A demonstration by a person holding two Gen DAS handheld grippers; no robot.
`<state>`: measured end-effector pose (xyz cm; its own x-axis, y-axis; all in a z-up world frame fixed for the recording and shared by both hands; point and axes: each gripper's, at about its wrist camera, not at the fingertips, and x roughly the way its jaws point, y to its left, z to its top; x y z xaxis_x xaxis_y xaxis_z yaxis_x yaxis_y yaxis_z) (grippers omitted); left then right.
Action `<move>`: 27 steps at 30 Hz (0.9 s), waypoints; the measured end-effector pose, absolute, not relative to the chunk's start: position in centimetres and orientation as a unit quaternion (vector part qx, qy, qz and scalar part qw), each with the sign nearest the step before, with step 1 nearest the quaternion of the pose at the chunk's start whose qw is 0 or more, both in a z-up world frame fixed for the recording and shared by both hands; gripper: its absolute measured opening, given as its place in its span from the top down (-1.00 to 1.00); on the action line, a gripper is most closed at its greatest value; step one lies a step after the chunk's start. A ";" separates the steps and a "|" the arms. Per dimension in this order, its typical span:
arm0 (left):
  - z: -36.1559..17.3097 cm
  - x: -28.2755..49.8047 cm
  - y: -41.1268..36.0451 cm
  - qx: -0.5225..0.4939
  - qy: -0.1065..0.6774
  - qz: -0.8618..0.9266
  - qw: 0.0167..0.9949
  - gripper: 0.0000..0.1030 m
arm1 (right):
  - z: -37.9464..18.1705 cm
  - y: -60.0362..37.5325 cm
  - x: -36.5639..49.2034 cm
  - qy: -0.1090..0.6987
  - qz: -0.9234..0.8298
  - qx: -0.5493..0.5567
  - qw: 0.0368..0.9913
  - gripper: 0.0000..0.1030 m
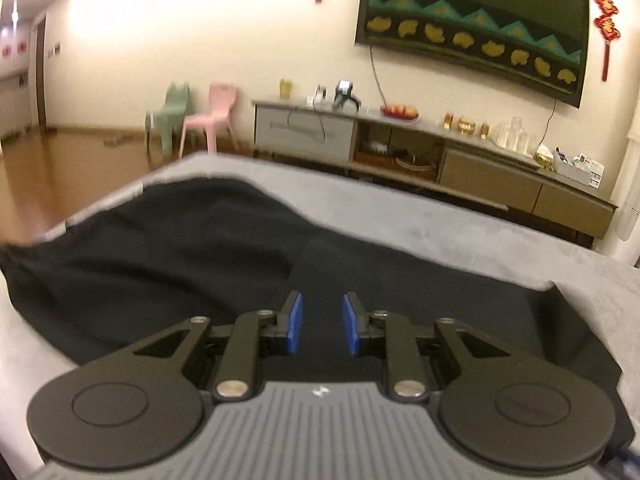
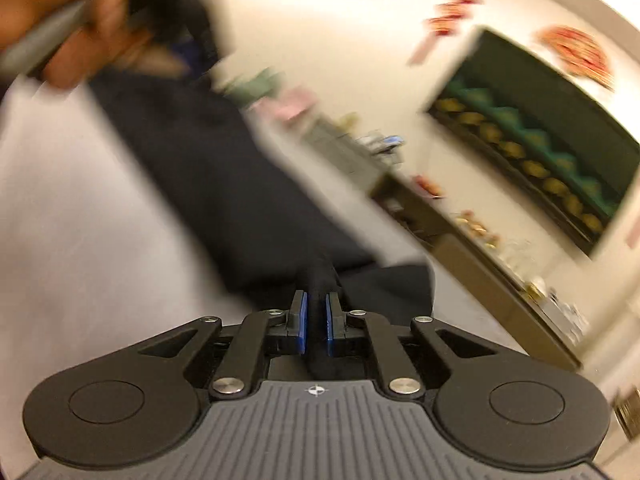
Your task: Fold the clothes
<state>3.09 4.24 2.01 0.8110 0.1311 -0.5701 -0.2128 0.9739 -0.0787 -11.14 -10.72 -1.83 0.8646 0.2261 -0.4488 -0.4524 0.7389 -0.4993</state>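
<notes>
A black cloth garment is seen spread on the grey fabric-covered surface, reaching its left edge. Over the garment's near part the left hand-held gripper is held with its blue pads parted — nothing is pressed between them. In the right wrist view, heavily blurred, a bunched fold of the same garment is pinched between the nearly closed pads of the right hand-held gripper. A person's hand is seen at the upper left.
</notes>
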 end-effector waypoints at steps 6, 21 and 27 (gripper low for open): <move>0.1 4.0 5.9 -0.086 0.332 0.083 0.936 0.56 | -1.3 -12.0 -9.8 0.246 0.223 -0.224 0.916 -0.61; -2.8 5.1 7.6 -0.082 0.340 0.046 0.936 0.46 | -1.8 -18.9 1.1 0.366 0.104 0.145 0.913 0.89; -2.1 4.8 8.7 -0.090 0.331 0.030 0.939 0.46 | 1.1 -18.1 3.8 0.338 0.075 0.034 0.937 1.00</move>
<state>4.80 8.73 -2.14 0.7785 -0.0024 -0.6276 -0.1167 0.9820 -0.1484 3.77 -18.06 1.12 0.7599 0.1633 -0.6292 -0.1175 0.9865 0.1142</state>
